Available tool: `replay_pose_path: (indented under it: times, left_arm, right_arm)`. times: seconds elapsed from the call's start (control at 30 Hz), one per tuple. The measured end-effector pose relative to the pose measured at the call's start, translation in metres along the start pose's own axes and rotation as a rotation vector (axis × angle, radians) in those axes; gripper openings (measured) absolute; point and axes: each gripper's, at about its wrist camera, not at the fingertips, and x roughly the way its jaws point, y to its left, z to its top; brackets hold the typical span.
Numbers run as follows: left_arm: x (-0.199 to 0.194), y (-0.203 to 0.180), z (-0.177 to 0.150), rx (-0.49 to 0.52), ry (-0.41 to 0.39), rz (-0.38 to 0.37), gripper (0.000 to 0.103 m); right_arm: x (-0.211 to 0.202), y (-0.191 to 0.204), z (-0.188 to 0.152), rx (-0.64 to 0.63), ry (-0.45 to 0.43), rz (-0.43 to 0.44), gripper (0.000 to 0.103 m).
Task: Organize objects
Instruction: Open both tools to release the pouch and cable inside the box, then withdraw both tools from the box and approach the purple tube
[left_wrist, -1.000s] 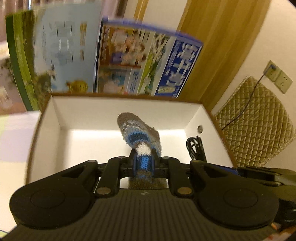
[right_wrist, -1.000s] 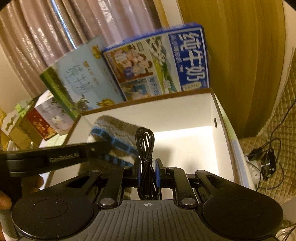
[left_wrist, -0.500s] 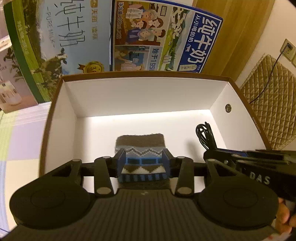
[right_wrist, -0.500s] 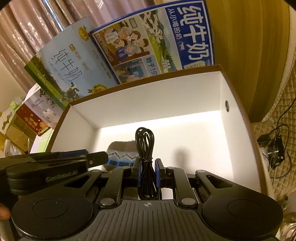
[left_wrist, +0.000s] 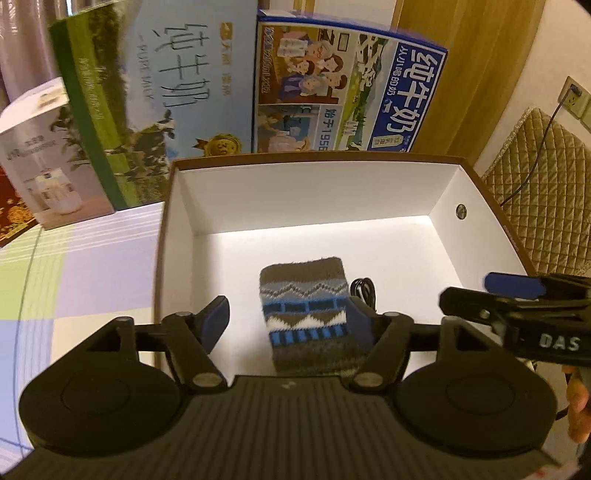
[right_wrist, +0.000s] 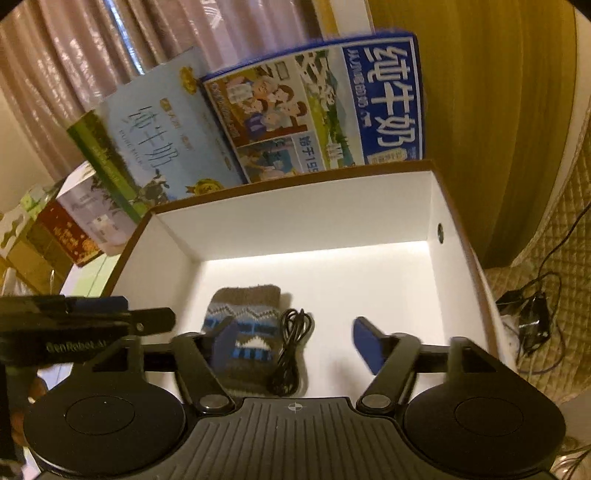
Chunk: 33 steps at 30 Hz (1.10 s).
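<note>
A folded knitted sock (left_wrist: 308, 314) in brown, blue and white lies flat on the floor of the white-lined, brown-rimmed box (left_wrist: 314, 192). A coiled black cable (right_wrist: 291, 350) rests on the box floor just right of the sock (right_wrist: 245, 332); in the left wrist view only the cable's loop (left_wrist: 364, 290) shows. My left gripper (left_wrist: 288, 321) is open above the sock, holding nothing. My right gripper (right_wrist: 295, 345) is open above the cable, also holding nothing. Each gripper's side shows at the edge of the other's view.
Two milk cartons, one green and light blue (left_wrist: 155, 103), one dark blue (left_wrist: 347, 96), stand behind the box (right_wrist: 295, 184). Smaller boxes (left_wrist: 40, 155) sit at the left on a checked tablecloth (left_wrist: 74, 266). A quilted cover (left_wrist: 546, 192) and loose wires (right_wrist: 532, 321) lie to the right.
Both grippers have opened and drawn back. The sock was let go and now lies flat in the box; the cable was let go beside it.
</note>
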Motion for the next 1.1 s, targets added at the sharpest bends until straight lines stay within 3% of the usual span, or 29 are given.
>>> replay_pose_path:
  times: [0.2, 0.4, 1.1]
  left_arm:
    - [-0.034, 0.001, -0.013, 0.002, -0.016, 0.016, 0.071]
    - [-0.07, 0.003, -0.033, -0.003, -0.02, 0.001, 0.075]
    - [-0.176, -0.007, -0.104, -0.084, -0.057, 0.032, 0.075]
  right_arm:
    - [-0.028, 0.009, -0.014, -0.022, -0.03, -0.021, 0.09]
    - [-0.061, 0.016, -0.032, -0.019, -0.062, -0.024, 0.097]
    - [-0.154, 0.038, -0.086, 0.033, -0.09, 0.042, 0.101]
